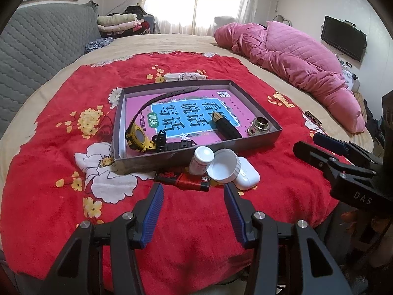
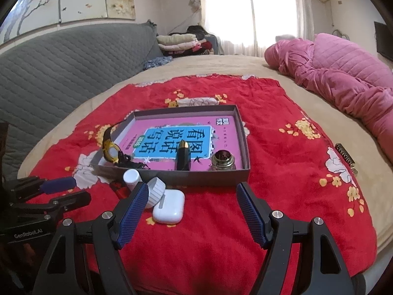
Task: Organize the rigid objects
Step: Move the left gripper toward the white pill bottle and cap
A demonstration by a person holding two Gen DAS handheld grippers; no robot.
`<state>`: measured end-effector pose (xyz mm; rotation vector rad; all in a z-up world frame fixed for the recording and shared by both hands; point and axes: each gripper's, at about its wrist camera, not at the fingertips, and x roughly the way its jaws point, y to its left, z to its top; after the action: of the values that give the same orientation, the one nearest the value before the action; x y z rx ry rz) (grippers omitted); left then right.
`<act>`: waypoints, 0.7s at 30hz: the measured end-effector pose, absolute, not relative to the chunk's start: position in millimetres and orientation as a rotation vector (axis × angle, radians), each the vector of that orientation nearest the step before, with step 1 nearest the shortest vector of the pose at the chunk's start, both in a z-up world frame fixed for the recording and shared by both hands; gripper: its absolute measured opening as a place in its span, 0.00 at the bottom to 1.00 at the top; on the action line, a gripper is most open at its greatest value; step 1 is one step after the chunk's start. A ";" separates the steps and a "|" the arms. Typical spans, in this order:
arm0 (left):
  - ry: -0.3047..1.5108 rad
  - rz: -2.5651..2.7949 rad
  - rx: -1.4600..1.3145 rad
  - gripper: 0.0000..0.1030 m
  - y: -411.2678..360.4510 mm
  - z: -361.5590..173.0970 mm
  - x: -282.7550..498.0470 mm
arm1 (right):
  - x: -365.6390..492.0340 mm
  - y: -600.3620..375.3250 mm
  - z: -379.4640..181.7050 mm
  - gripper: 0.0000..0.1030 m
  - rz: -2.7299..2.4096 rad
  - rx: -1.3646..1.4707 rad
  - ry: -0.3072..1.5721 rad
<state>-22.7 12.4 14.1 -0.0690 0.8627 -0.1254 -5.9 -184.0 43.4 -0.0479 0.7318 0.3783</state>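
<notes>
A shallow grey cardboard box (image 1: 255, 107) sits in the middle of a red fuzzy blanket with flowers (image 1: 49, 172) on the bed. A pink and blue book with big letters (image 1: 196, 113) covers the bottom of the box.

A yellow and black plastic wristwatch (image 1: 137, 136) lies by the box's left wall, and its black strap curves up toward the far wall. A black tube with a gold tip (image 1: 226, 125) lies near the middle of the box. A shiny round metal piece (image 1: 260, 125) stands in the near right corner.

Just outside the near wall of the box is a small heap. It has a little white pill bottle (image 1: 200, 161), a round white ribbed cap (image 1: 224, 166), a smooth white earbud case (image 1: 246, 178) and a red and black lighter (image 1: 189, 180), all close together. A small dark bar (image 1: 313, 118) lies by the blanket's right edge.

The left gripper (image 1: 194, 189) has its blue pads apart and holds nothing. The right gripper (image 2: 192, 189) is wide apart too, with nothing in it.
</notes>
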 end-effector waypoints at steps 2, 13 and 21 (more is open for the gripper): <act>0.873 -0.127 -0.066 0.49 11.5 10.2 -21.8 | -4.2 -182.3 40.1 0.73 0.384 -0.052 0.741; 0.947 -0.145 -0.073 0.49 6.4 -13.9 -9.6 | 10.0 -169.1 7.1 0.73 0.391 -0.098 0.858; 0.981 -0.117 -0.122 0.49 11.2 -29.2 6.3 | 18.3 -158.6 -7.4 0.73 0.414 -0.122 0.887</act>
<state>6.3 11.2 -29.2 -0.1224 0.9814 -0.1174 18.3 -158.6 -7.4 -0.1224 0.8871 0.4141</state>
